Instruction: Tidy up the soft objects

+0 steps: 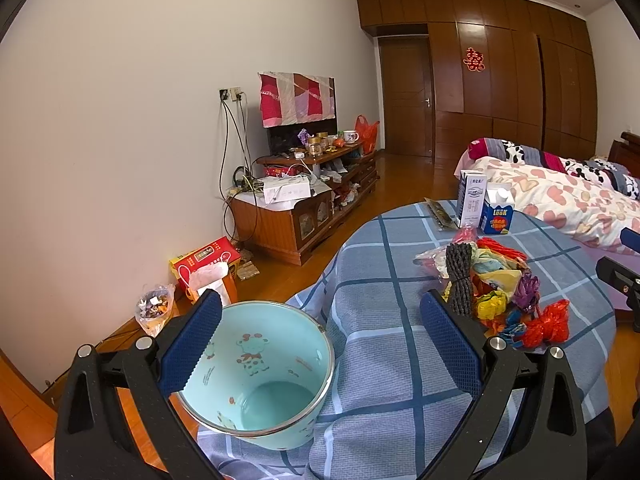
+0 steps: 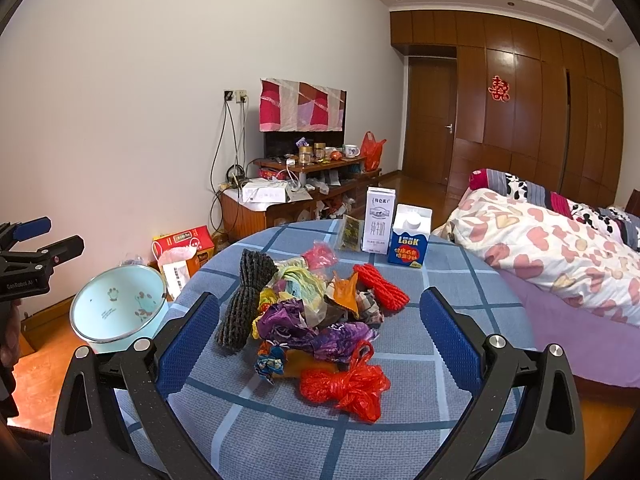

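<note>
Item: my right claw (image 2: 320,332), spread wide, empty, facing the bag pile (image 2: 316,312) mid-table. My left claw (image 1: 320,340), wide too, by the bucket (image 1: 264,372), likely their bin.

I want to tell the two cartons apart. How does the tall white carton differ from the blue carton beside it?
The white carton stands taller and narrower; the blue carton is shorter and wider. The white carton is pale with a grey label; the blue carton has a white top, a round cap and "LOOK" printed. Both stand upright on the checked tablecloth.
</note>
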Action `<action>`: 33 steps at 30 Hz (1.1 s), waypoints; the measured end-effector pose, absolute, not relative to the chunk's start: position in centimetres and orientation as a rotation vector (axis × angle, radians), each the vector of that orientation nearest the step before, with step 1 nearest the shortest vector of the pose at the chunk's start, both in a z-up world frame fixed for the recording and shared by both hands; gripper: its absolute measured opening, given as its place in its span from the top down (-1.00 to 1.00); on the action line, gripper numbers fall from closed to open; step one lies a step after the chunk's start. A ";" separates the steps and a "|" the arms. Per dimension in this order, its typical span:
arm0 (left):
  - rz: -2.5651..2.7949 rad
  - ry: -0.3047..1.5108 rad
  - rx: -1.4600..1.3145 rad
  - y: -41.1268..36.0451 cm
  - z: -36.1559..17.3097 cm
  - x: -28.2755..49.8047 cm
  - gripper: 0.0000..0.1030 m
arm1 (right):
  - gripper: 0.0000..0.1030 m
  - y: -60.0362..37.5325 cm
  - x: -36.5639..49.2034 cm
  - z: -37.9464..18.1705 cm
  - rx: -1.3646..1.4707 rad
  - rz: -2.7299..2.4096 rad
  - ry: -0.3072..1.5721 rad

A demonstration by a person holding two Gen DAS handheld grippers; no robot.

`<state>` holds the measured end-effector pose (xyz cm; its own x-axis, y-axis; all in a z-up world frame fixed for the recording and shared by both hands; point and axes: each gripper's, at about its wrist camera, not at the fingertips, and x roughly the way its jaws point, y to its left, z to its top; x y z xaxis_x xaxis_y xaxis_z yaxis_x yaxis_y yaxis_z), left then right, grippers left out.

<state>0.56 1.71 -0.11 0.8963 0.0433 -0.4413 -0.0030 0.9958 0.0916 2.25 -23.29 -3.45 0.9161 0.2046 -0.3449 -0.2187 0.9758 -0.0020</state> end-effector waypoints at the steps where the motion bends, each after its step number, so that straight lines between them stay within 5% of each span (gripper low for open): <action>1: 0.024 0.459 0.090 1.7 -0.1 0.6 -0.89 | -0.91 -23.3 2.2 -3.5 -0.040 0.218 0.350; 33: 0.032 0.456 0.086 2.2 0.0 0.8 -0.89 | -0.91 -23.3 2.3 -3.4 -0.041 0.219 0.352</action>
<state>0.75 2.15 -0.01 0.8973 0.0505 -0.4385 -0.0121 0.9959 0.0899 2.31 -23.35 -3.37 0.9155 0.2053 -0.3461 -0.2194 0.9756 -0.0017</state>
